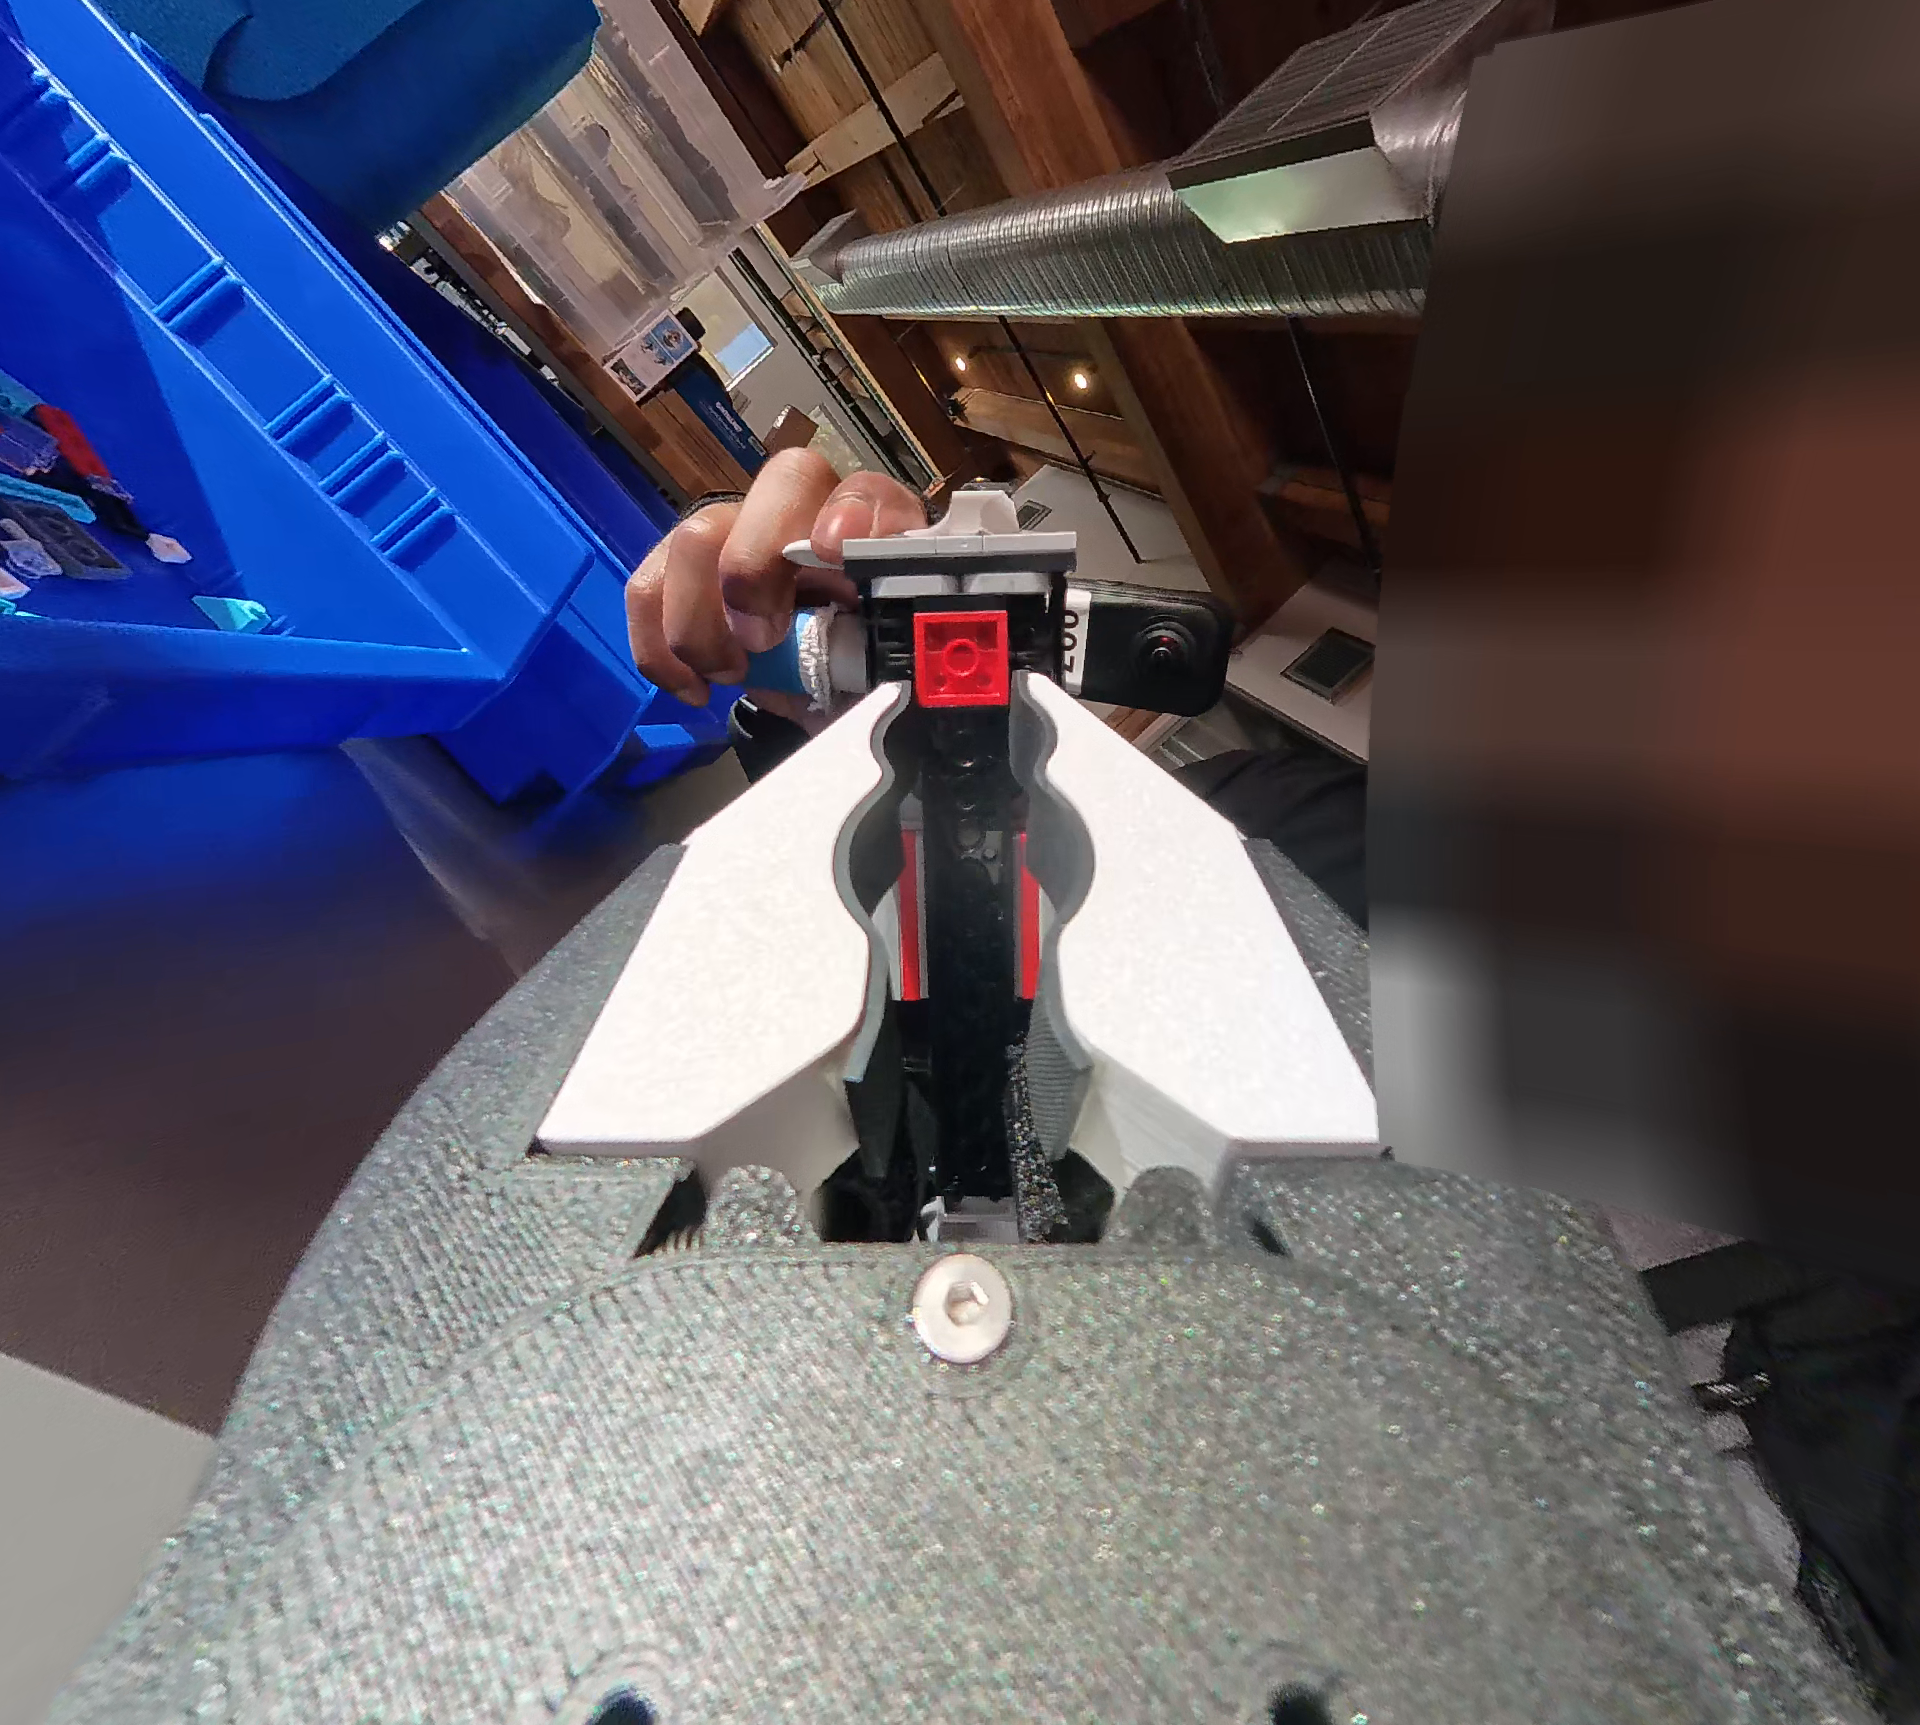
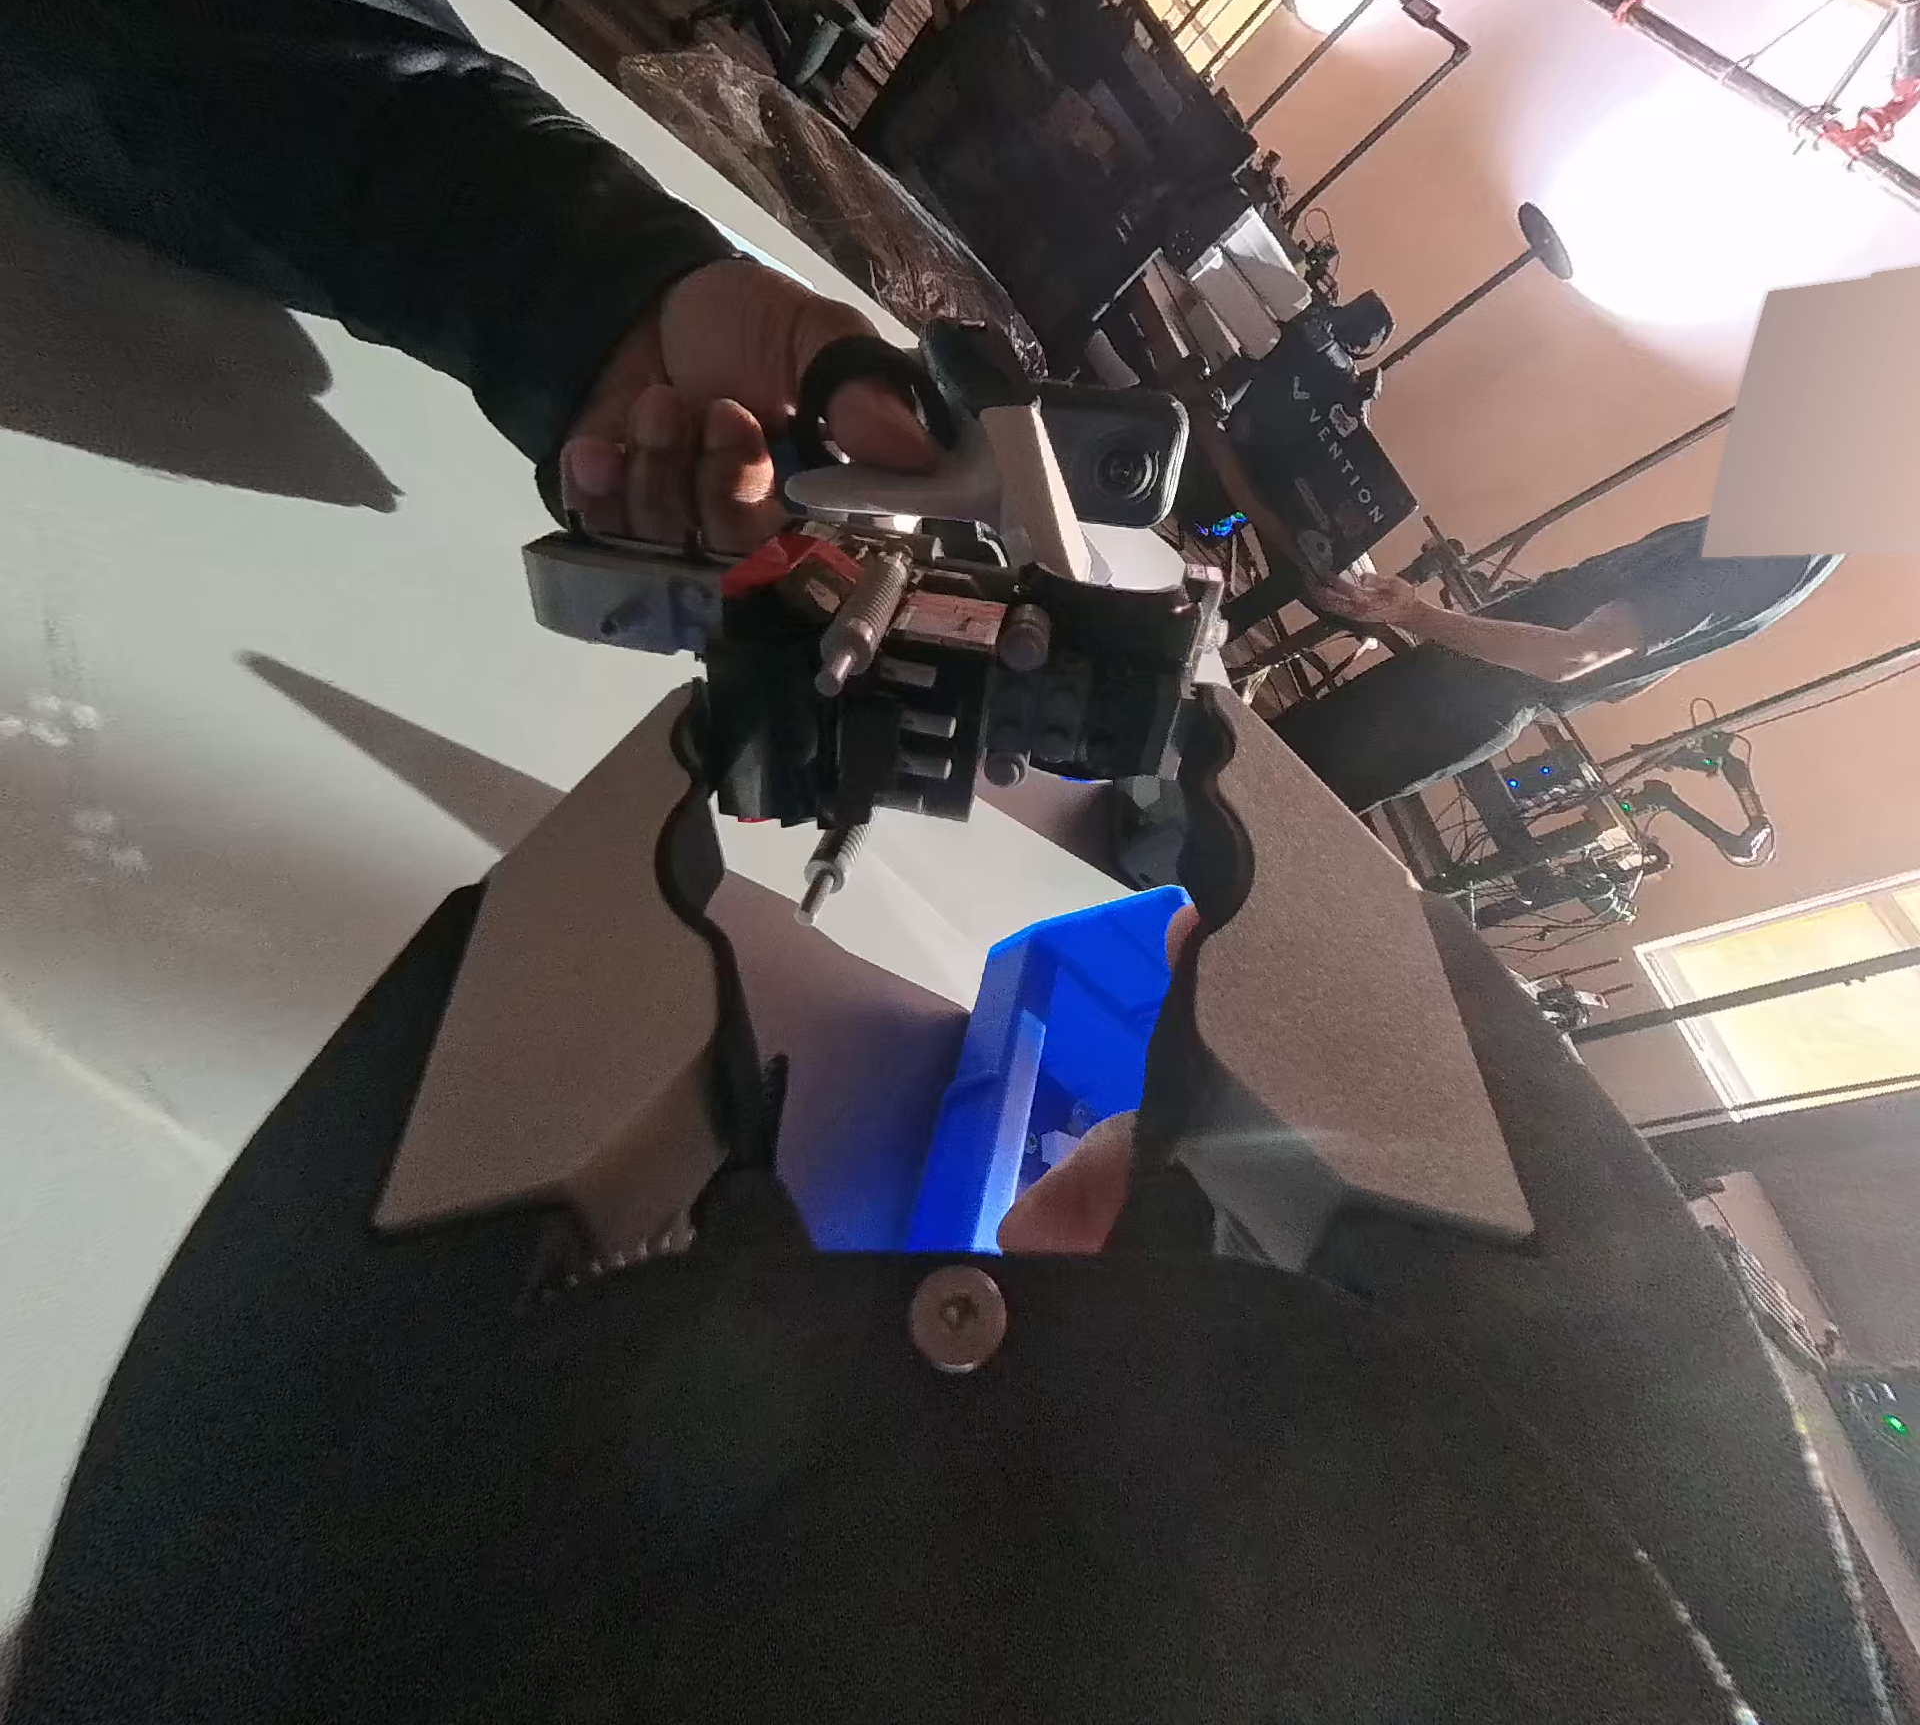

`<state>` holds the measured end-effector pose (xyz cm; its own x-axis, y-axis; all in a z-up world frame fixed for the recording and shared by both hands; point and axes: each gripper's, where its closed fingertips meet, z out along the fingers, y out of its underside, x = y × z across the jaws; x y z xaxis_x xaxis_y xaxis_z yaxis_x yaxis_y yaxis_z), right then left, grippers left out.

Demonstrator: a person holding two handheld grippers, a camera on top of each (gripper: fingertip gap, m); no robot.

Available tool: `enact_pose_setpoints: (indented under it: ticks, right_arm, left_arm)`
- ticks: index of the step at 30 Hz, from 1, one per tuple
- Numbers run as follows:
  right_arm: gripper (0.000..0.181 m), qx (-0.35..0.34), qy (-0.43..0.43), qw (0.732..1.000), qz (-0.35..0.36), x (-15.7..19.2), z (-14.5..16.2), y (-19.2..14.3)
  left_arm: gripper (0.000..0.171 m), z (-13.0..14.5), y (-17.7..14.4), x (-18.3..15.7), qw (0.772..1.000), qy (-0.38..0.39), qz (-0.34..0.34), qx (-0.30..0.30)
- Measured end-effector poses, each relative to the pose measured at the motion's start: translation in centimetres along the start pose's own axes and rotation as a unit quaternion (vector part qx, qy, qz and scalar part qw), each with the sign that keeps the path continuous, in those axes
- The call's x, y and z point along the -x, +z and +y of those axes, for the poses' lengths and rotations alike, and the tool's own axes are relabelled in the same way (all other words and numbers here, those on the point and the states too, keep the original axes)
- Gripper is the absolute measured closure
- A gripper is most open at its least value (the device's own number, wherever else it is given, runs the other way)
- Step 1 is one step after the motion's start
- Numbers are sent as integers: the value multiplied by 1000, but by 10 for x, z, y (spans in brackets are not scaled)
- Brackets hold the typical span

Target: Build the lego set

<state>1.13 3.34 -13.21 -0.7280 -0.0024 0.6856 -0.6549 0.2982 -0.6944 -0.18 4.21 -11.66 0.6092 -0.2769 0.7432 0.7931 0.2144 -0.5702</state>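
My left gripper (image 1: 961, 688) is shut on a long black lego model (image 1: 966, 896) with red side stripes. A red square plate (image 1: 961, 652) sits at the model's far end. In the right wrist view the same model (image 2: 935, 688) spans crosswise between my right gripper's (image 2: 951, 719) wide-set fingertips and touches both, with grey pins sticking out of it. The right gripper's body and camera (image 1: 1153, 647) show just behind the red plate, held by a hand (image 1: 727, 574). The left gripper's camera (image 2: 1117, 460) and hand (image 2: 675, 449) show beyond the model. Both grippers are held up in the air.
A blue plastic bin (image 1: 312, 449) stands to the left with several loose lego pieces (image 1: 62, 512) inside; it also shows below between my right fingers (image 2: 1070, 1052). A white tabletop (image 2: 208, 636) lies underneath. A person (image 2: 1558, 636) stands by equipment racks far behind. Left and right tips are no more than a few centimetres apart.
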Motion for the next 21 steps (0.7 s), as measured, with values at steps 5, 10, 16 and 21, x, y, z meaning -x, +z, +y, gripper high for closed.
enact_pose_setpoints:
  ticks: [5, 10, 16, 21]
  right_arm:
    - [89, -6, 5, 1000, -5, 1, 0, 0]
    - [89, -1, -1, 1000, -8, 2, 1, -1]
    - [84, 9, 10, 1000, 5, -4, 2, -2]
    - [90, 10, -9, 1000, 2, -2, 1, -4]
  left_arm:
    - [156, 1, 0, 1, 1000, -1, -3, 1]
    - [156, 2, 1, 2, 1000, -1, -2, 2]
    - [155, -1, -1, 0, 1000, 6, -2, -2]
    - [155, -2, -1, 1, 1000, 4, -5, -3]
